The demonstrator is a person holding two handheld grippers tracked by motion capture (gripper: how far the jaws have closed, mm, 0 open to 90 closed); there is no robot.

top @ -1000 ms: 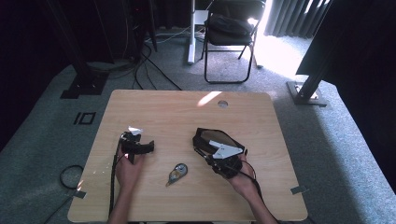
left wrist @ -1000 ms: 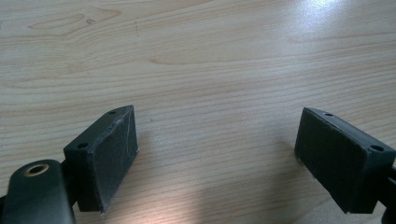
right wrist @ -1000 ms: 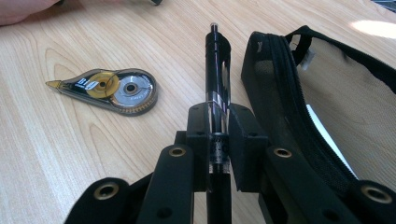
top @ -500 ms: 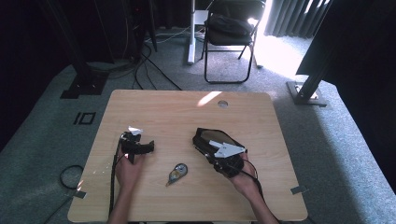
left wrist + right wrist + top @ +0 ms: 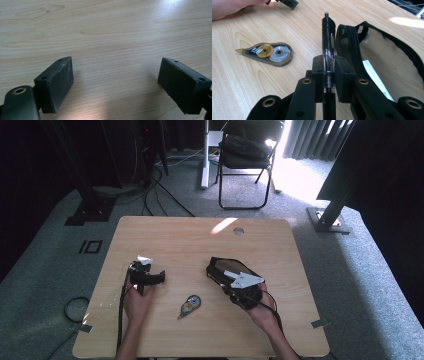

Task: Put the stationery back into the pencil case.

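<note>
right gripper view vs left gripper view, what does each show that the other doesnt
Right gripper view alone: the right gripper shut on a black pen, a mesh pencil case open beside it, a correction tape lying on the wood, and a hand at the far edge. Left gripper view alone: the left gripper, jaws wide apart with nothing between them. Both: the light wooden table.
</note>
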